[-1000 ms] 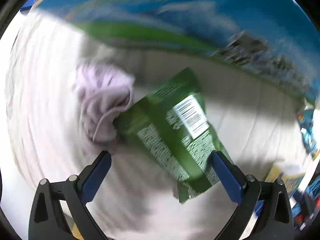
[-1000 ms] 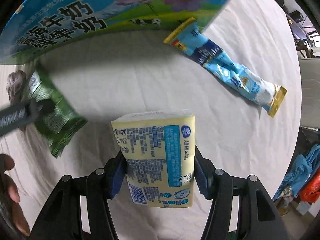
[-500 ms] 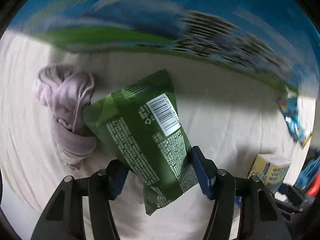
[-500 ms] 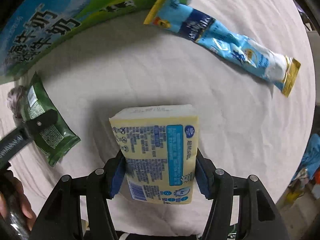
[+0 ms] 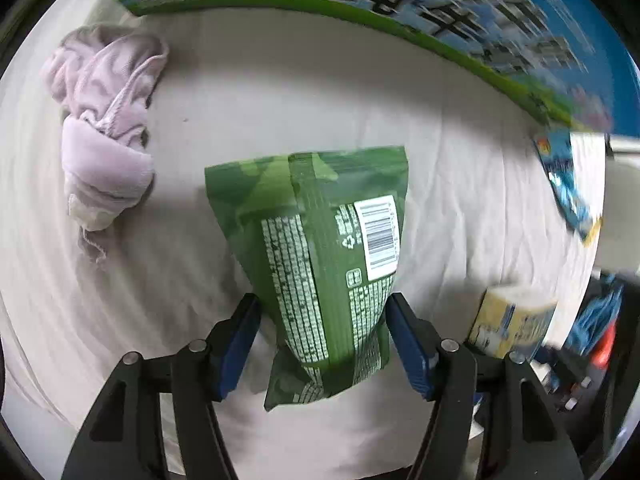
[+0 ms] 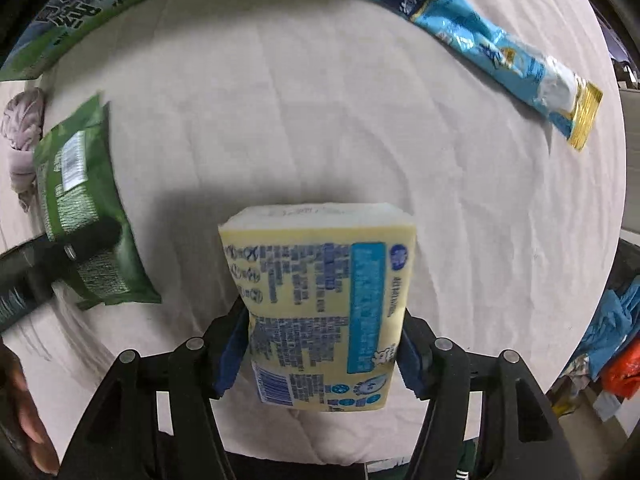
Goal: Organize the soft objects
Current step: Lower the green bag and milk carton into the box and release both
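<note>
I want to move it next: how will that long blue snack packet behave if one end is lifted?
The long blue packet lies flat and thin on the cloth, so it probably sags or folds when lifted. Its glossy film looks slippery. It seems light.

Both wrist views look steeply down, sharing the green pouch [image 5: 320, 248].

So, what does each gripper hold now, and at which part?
The left gripper has the green snack bag between its jaws near its lower end. The right gripper holds the yellow tissue pack by its two sides.
</note>
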The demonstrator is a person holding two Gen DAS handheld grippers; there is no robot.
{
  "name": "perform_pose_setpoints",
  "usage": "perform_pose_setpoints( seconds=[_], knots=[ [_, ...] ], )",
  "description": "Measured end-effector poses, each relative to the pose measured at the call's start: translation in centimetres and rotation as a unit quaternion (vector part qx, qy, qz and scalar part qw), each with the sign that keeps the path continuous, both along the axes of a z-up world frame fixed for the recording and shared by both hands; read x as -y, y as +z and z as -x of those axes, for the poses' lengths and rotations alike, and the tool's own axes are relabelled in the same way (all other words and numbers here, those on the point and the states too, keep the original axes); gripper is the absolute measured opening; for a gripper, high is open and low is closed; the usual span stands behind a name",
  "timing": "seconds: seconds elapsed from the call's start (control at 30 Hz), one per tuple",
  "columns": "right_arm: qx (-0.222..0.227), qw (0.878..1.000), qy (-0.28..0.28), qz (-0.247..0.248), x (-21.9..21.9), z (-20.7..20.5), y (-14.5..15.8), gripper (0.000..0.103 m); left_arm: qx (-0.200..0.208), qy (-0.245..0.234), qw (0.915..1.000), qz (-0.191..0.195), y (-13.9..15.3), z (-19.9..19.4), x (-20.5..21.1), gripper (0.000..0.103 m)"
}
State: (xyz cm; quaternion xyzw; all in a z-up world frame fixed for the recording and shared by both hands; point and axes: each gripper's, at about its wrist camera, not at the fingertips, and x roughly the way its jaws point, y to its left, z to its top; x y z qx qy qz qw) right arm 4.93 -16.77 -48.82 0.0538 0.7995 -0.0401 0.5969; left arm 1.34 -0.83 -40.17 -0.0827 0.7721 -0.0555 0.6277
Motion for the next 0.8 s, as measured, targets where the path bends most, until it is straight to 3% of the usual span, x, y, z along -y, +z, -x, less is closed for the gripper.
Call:
perform_pose_setpoints(
  seconds=[0.07, 0.13, 0.4, 0.57, 0.8],
  knots=[
    [-0.001, 1.0, -0.005, -0.003, -0.2, 0.0, -0.5, 0.066, 0.016, -0.003, 0.9998, -0.014, 0.0, -0.1, 0.4, 0.06],
    [-0.001, 1.0, -0.013, -0.008, -0.5, 0.9, -1.9, 0.066, 0.032, -0.014, 0.9992, -0.021, 0.5, -0.8, 0.1, 0.051],
    [0.026, 0.999, -0.017, -0.011, 1.1, 1.5, -1.0, 0.065, 0.08, -0.048, 0.995, -0.035, 4.7, 0.5, 2.5, 0.046],
    [0.054, 0.998, -0.015, -0.025, 0.5, 3.2, 3.2, 0.064, 0.122, -0.072, 0.9893, -0.035, 9.2, 0.2, 2.5, 0.046],
    [0.142, 0.989, 0.011, -0.033, 0.4, 3.3, 11.1, 0.064, 0.218, -0.09, 0.9713, -0.033, 17.2, -1.0, 1.2, 0.046]
  ],
)
